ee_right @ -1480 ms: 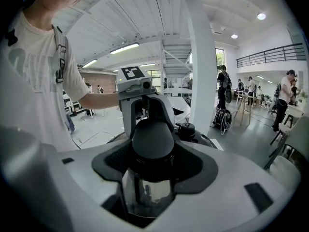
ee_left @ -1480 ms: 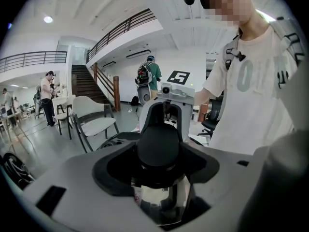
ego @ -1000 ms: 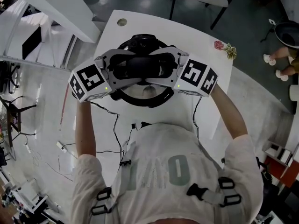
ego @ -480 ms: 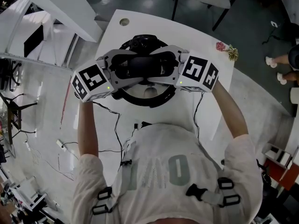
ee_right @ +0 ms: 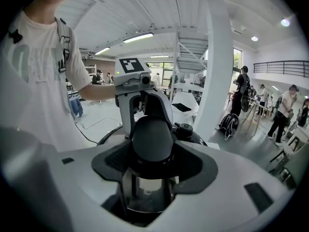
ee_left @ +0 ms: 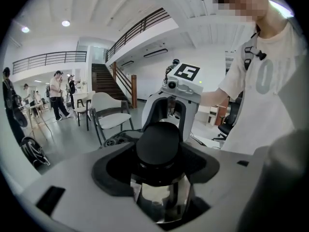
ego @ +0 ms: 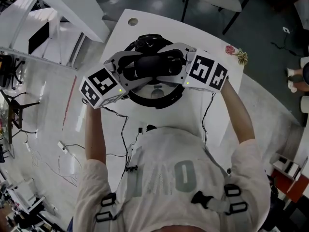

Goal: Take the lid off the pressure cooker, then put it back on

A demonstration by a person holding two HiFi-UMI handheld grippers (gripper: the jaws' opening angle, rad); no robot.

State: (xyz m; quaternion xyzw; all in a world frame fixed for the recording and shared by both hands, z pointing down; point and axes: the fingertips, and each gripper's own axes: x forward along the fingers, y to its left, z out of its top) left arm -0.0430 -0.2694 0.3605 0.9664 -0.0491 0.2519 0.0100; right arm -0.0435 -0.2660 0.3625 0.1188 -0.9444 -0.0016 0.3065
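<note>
Both ends of the lid handle [ego: 153, 65] are pinched, left gripper [ee_left: 157, 164] one side, right gripper [ee_right: 152, 163] the other, directly over the pressure cooker [ego: 155, 102]. Seated or barely raised? Unclear, so lifting or reseating is unfinished.

White table [ego: 193, 33], grey floor [ego: 270, 57], chair [ee_left: 110, 119], staircase [ee_left: 102, 77], ceiling lights [ee_left: 65, 23].

The lid handle [ee_left: 157, 144] sits between the jaws of the left gripper [ee_left: 155, 161] and the right gripper [ee_right: 150, 161], set opposite each other. Below the jaws, the pressure cooker [ego: 154, 103] stands on the table [ego: 203, 37].
</note>
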